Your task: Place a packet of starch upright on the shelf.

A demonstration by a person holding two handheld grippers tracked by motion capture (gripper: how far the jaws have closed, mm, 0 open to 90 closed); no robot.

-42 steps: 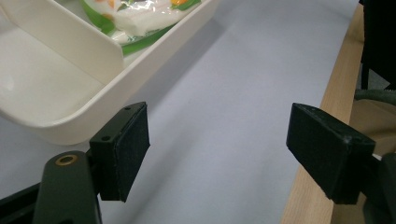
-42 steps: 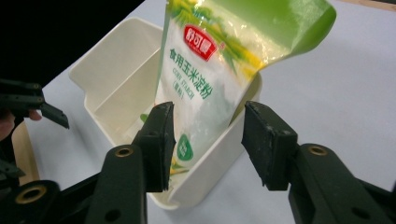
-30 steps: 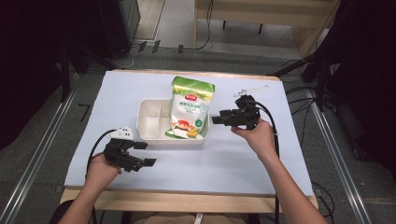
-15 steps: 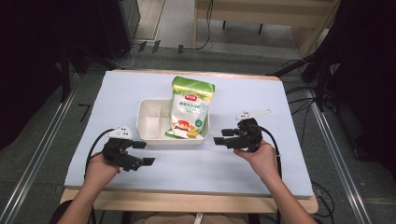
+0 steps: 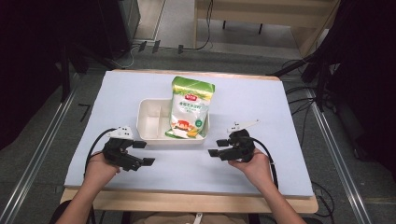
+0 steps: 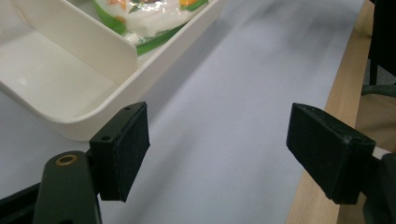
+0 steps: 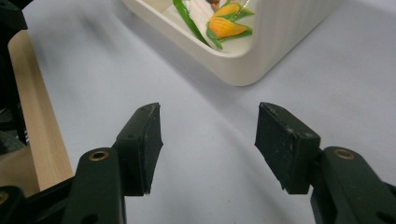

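Resting low: both grippers, near table edge, on person's side of tray
Left gripper [image 5: 140,153]: held in left hand [image 5: 99,169], jaws spread wide, nothing between them; pads black, one close to tray's outer wall in left gripper view
Left gripper close-up [image 6: 217,154]: bare table surface in the gap, wooden edge at right
Right gripper [image 5: 218,147]: held in right hand [image 5: 258,164], jaws spread, nothing pinched; pointing toward table middle
Right gripper close-up [image 7: 208,144]: bare surface between pads, tray corner ahead and apart from them
Tray [image 5: 148,136]: white, rounded corners, divider inside, sitting mid-table; left compartment bare, right compartment taken by pouch
Tray in gripper views: near wall [image 6: 154,65] and rounded corner [image 7: 252,65] both visible
Pouch [image 5: 189,109]: green and white food bag, lower end in tray's right compartment, top leaning over tray's far rim onto table; tilted, not upright
Pouch print: corn picture at bottom [image 7: 226,25], green border [image 6: 154,42]; lettering too small to read
Table [image 5: 280,112]: pale blue-white cover, wooden strip along near edge
Cables: black, trailing from each gripper back past the wrists
Grey plates: one atop each gripper, light-coloured
Floor: grey, dark equipment and cables around table
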